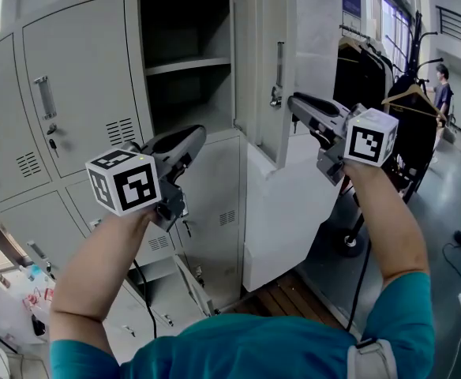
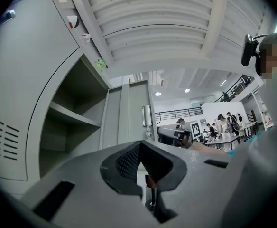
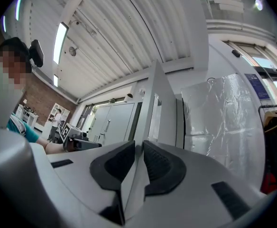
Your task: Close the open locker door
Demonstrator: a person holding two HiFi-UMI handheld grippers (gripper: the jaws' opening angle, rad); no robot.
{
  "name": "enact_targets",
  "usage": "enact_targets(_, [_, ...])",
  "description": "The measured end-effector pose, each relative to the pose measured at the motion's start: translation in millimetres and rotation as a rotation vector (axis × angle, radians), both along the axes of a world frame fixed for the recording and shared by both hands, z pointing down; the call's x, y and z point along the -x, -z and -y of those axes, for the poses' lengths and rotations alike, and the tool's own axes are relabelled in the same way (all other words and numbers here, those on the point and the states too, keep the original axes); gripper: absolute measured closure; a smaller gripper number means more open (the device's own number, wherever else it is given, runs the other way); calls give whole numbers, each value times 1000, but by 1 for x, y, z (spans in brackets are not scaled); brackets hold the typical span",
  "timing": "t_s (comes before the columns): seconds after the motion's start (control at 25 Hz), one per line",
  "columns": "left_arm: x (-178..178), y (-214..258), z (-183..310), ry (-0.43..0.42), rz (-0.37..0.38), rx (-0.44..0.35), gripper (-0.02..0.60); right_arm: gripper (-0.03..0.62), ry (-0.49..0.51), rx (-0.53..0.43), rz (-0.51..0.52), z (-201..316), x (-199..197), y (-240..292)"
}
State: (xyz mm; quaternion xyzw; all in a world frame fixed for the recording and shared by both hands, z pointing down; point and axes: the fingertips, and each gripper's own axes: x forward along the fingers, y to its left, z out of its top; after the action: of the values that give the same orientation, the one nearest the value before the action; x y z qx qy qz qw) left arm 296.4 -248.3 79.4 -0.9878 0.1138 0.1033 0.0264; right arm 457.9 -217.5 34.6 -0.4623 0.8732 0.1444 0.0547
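Note:
The grey locker stands in front of me with one upper compartment [image 1: 187, 54] open and a shelf inside it. Its door [image 1: 264, 61] is swung out to the right, and the handle [image 1: 278, 73] shows on its face. My right gripper [image 1: 292, 101] reaches the door's free edge from the right. In the right gripper view the door [image 3: 153, 103] runs edge-on between the pads, and the right gripper [image 3: 139, 148] is shut on it. My left gripper [image 1: 197, 133] hovers just below the open compartment, apart from the door. The left gripper [image 2: 139, 146] is shut with nothing in it.
Closed locker doors [image 1: 73, 77] fill the left. A white plastic-wrapped panel [image 1: 317, 30] stands right behind the open door. A rack of dark clothes [image 1: 372, 77] and a person [image 1: 444, 85] are at the far right. A cluttered table [image 1: 9, 306] sits at the bottom left.

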Motion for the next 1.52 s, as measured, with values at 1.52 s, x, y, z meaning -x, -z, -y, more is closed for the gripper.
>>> enact_targets(1.52, [136, 3, 59, -44, 10, -21, 578, 530, -152, -44, -81, 67, 154, 2])
